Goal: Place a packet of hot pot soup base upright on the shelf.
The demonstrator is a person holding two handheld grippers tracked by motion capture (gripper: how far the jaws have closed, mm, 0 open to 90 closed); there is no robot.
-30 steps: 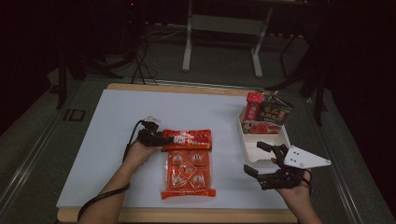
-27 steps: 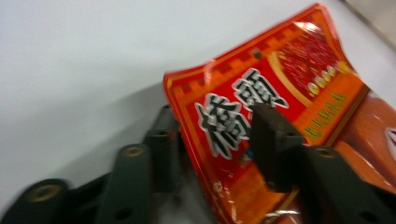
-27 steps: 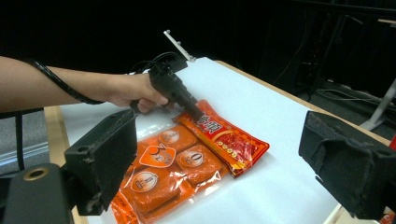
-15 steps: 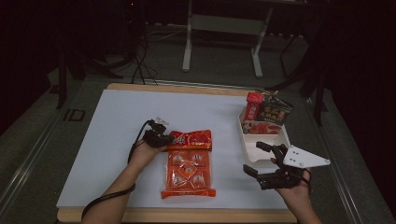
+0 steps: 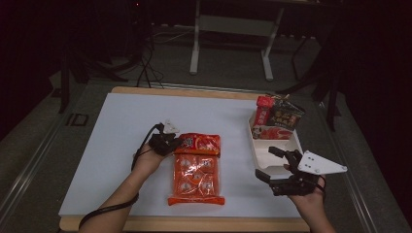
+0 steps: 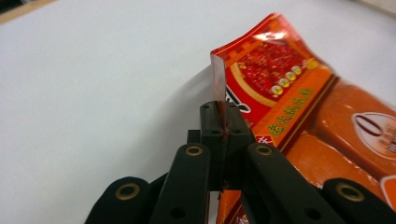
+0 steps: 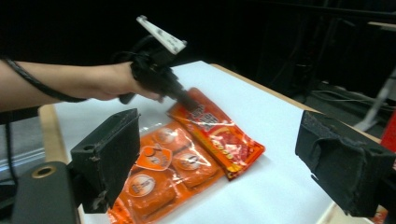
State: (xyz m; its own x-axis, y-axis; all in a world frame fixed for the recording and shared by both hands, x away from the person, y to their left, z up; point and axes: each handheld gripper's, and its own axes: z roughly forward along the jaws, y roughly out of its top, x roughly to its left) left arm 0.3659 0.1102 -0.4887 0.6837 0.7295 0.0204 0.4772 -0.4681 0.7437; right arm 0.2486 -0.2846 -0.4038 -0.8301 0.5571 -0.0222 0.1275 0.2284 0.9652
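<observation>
L tongs (image 6: pixel 223 133) clamped on corner of red snack packet (image 5: pixel 199 143); R tongs (image 5: pixel 276 165) apart, idle.

Landmark: orange multipack (image 5: pixel 196 178), flat on white table (image 5: pixel 111 141) near its front edge. Red packet lies across the multipack's far end, touching it; the pinched corner, on the L side, is lifted off the table. L tongs' jaws have just been closing, packet edge between them. R tongs sit right of the multipack, gripping nothing, over the near end of a white tray (image 5: pixel 272 154) w/ more snack packs at its far end.

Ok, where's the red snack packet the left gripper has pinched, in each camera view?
High view: the red snack packet lies mid-table, above the orange pack.
Left gripper view: upper right, edge clamped by the left gripper.
Right gripper view: centre.
Shared landmark: the orange pack.
</observation>
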